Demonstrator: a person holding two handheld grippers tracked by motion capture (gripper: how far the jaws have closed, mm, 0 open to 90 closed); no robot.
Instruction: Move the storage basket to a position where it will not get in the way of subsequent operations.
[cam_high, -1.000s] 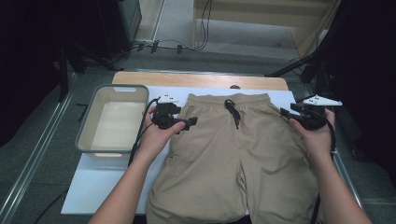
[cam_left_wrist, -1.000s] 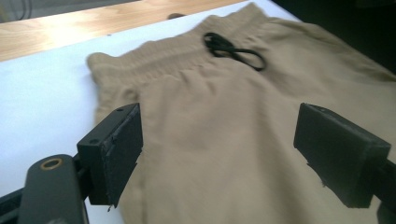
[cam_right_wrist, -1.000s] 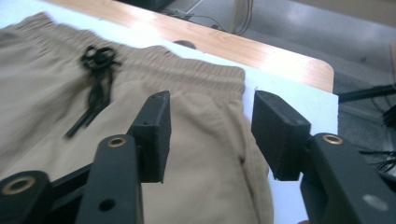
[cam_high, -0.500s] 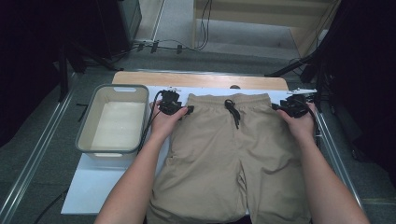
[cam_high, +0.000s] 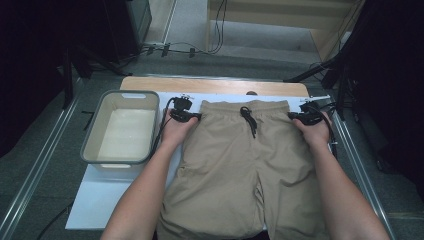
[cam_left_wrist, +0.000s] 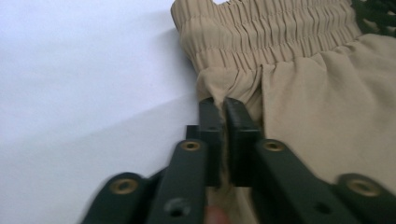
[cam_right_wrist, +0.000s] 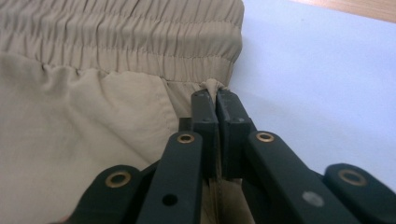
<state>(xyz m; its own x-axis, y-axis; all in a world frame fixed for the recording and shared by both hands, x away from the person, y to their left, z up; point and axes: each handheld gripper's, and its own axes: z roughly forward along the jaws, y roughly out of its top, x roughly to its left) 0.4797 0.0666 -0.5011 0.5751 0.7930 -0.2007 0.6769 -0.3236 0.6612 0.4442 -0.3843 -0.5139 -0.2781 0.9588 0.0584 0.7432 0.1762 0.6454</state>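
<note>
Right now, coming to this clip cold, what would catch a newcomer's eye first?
The tan shorts spread flat on the white table cover stand out first, waistband far from the person and a dark drawstring at its middle. Next, the left gripper and right gripper have each just closed on a side edge of the shorts right below the elastic waistband, fabric pinched between the jaws. A grey bin sits to the left of the shorts.

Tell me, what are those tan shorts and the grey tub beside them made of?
The shorts look like thin woven fabric, matte, gathered into fine ribs at the waistband. The tub seems moulded plastic: smooth walls, rounded corners, slight sheen.
</note>
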